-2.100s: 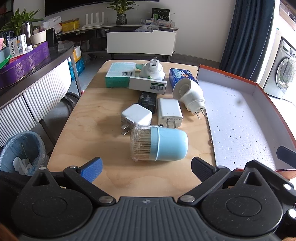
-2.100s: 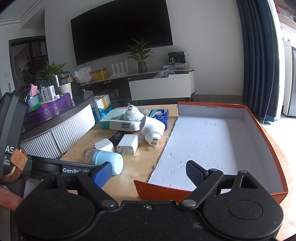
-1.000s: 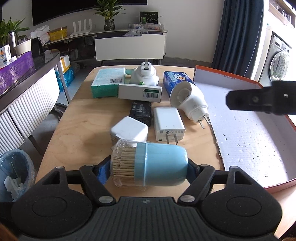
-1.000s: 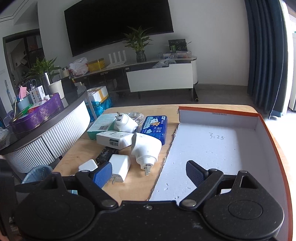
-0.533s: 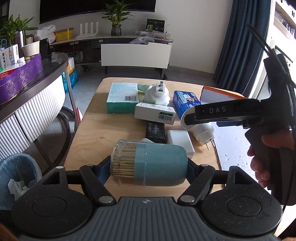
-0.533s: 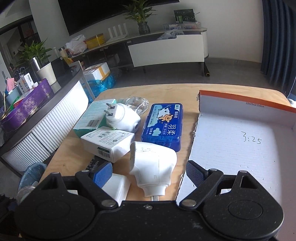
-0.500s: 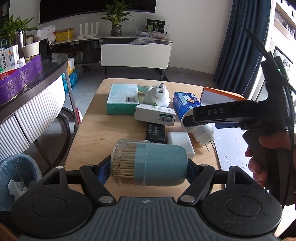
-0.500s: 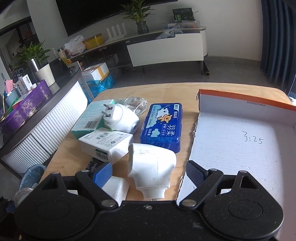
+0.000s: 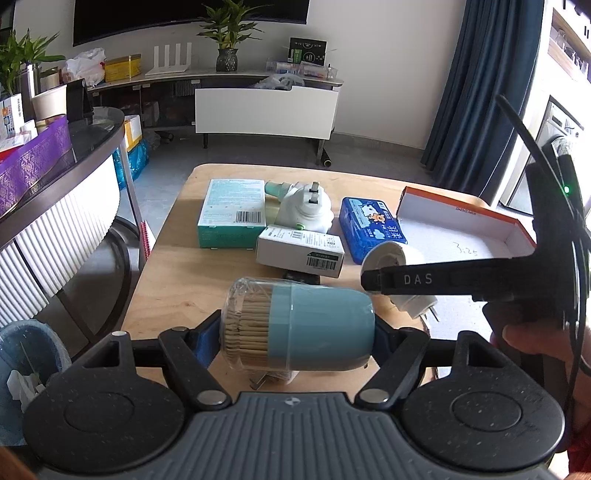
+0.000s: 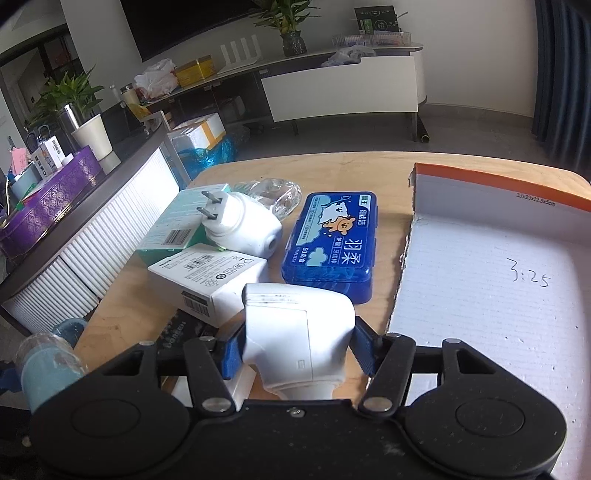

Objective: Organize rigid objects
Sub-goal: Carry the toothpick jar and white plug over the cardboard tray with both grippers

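Since a moment ago the right gripper [image 10: 297,350] has closed its jaws on the white plug-in device [image 10: 297,328], low over the wooden table [image 9: 177,269]. Beside it, the left gripper [image 9: 297,332] holds the blue toothpick jar [image 9: 297,325] sideways, clamped end to end. That jar hides the chargers behind it.

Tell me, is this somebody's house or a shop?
Probably a home living room: a big dark TV hangs above a long low cabinet with potted plants, and a washing machine stands beside the curtain.

Right hand-held gripper [image 10: 297,352] clamps white plug-in device [image 10: 295,332] (beside tray [image 10: 498,280]).
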The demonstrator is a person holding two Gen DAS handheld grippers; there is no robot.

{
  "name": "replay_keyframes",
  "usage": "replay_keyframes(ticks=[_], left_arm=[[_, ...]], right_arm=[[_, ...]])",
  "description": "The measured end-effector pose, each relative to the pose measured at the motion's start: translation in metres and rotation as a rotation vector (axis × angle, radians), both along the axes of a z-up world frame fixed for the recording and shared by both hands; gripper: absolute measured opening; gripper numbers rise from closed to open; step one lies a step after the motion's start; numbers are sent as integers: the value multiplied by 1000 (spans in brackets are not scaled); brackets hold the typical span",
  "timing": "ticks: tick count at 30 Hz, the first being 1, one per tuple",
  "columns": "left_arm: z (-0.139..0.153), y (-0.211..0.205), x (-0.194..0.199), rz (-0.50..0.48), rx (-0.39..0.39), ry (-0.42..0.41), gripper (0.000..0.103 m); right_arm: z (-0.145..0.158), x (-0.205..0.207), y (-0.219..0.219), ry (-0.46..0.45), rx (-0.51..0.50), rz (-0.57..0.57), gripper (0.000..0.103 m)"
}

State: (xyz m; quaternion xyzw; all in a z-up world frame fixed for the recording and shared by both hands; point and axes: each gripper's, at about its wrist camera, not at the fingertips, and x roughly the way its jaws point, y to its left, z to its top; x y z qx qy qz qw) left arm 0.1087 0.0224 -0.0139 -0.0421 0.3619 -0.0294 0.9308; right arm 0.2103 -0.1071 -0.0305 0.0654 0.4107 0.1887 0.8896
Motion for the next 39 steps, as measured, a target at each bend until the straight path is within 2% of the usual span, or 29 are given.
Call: replay_keyframes(ticks=[13,17,26,32,39], left_arm=[[20,-36,20,-84,1,-23,78],[29,-52,27,-126,-6,-42,78],[43,-96,44,-248,31,-69,78],[43,-119,52,-300,50,-78,78],[38,-131,59,-299,53,-76,78]], right_arm=[[57,-45,-44,-145,-96,-107,71],[71,-59,-69,-169,-108,-178,71],[83,-82,-119,-175,-111,-325,71],[86,-89,-140,-181,-118,-375,71],[83,-90,-152,-184,-116,-400,71]])
